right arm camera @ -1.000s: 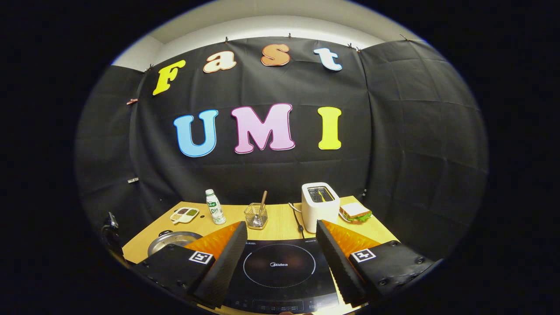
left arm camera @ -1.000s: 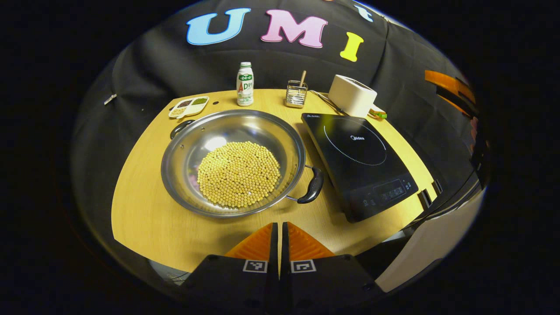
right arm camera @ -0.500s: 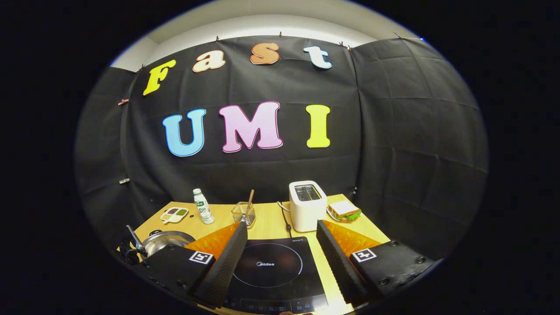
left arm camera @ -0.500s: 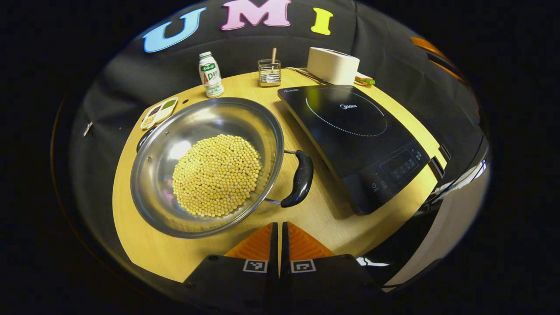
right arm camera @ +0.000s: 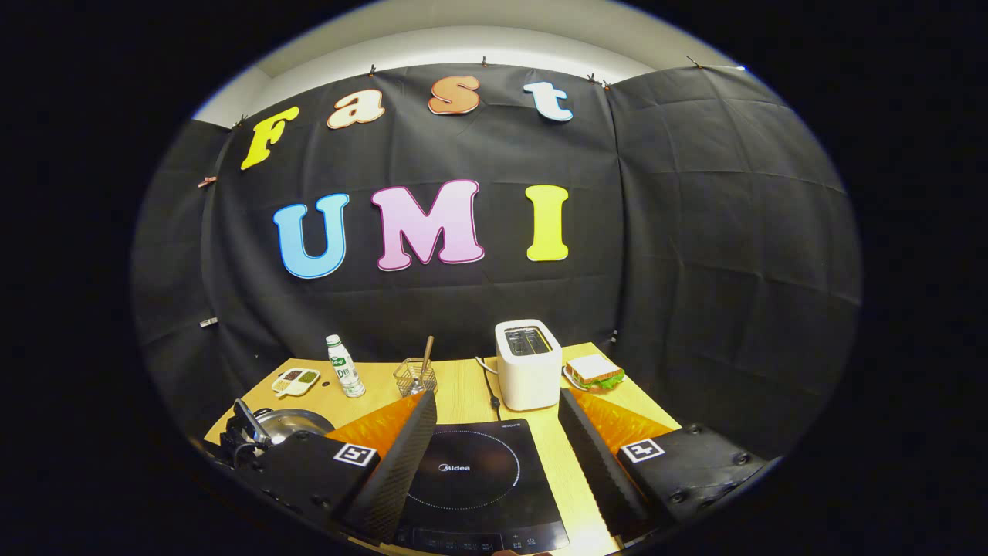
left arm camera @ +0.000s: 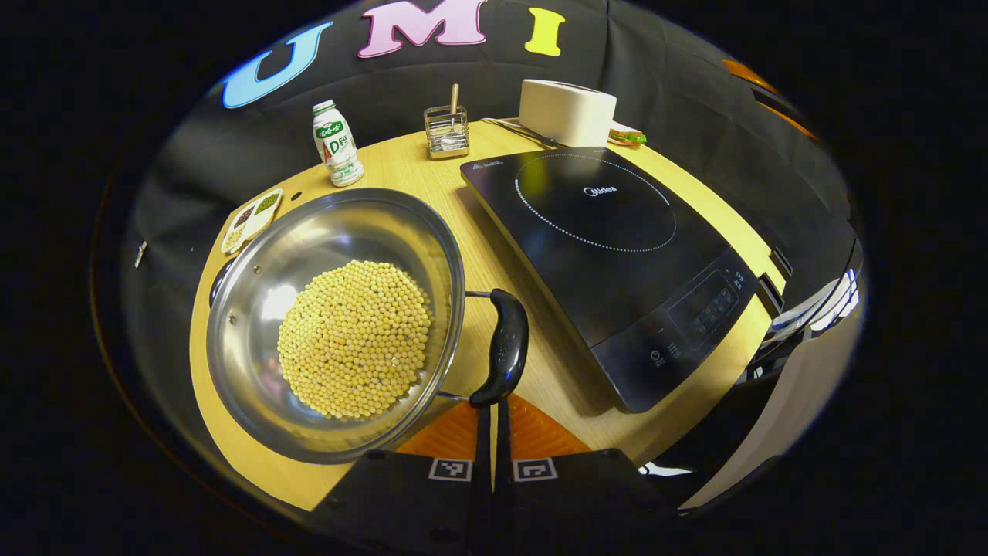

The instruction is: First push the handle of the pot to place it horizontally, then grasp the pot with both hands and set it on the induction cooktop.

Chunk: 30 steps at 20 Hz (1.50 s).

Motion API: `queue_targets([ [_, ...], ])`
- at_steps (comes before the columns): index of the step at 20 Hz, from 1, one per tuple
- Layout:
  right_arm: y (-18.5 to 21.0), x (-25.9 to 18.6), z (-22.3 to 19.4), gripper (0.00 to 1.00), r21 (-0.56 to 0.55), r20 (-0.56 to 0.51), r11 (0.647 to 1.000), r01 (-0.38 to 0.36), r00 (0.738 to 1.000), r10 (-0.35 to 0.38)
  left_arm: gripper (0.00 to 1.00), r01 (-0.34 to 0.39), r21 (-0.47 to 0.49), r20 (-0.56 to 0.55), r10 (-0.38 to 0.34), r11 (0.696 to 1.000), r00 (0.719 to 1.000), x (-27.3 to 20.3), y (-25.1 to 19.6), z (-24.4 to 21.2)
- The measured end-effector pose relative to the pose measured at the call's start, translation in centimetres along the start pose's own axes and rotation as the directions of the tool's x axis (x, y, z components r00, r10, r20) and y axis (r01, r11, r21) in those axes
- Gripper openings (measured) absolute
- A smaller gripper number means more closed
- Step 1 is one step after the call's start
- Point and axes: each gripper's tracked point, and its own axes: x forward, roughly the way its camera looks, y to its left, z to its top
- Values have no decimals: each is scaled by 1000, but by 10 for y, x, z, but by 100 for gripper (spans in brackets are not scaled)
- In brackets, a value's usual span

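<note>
- Pot first: the wide stainless-steel pot, heaped with yellow soybeans, sits on the wooden table just left of the flat black induction cooktop
- My left gripper has its fingers pressed together, tips right at the near end of the curved black pot handle; I cannot tell if they touch
- I judge a slow sideways nudge at that end turns the pot best; a jab could spill beans
- My right gripper hangs above the cooktop, fingers wide apart, holding nothing
</note>
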Motion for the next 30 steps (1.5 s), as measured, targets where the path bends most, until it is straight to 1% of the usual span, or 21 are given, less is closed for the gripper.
queue_targets([
  [3,-1,1,0,99,-25,10,1000,1,1000,0,7,0,4,16,-1,1000,1000,6,-3,11],
  [4,-1,2,-3,99,-34,7,999,-2,1000,2,5,-1,8,22,1,1000,1000,10,-4,15],
  [9,0,2,-1,99,-34,10,999,-10,1000,10,5,5,-5,50,-4,1000,999,19,-5,34],
  [16,-8,2,2,99,-21,11,1000,11,1000,-11,5,-1,-38,85,4,999,996,37,1,65],
  [22,-15,4,0,99,-18,3,999,33,999,-33,5,-4,-23,97,6,1000,995,49,7,85],
  [30,-19,6,0,99,-18,1,999,44,999,-44,5,0,-34,121,5,999,993,54,14,104],
])
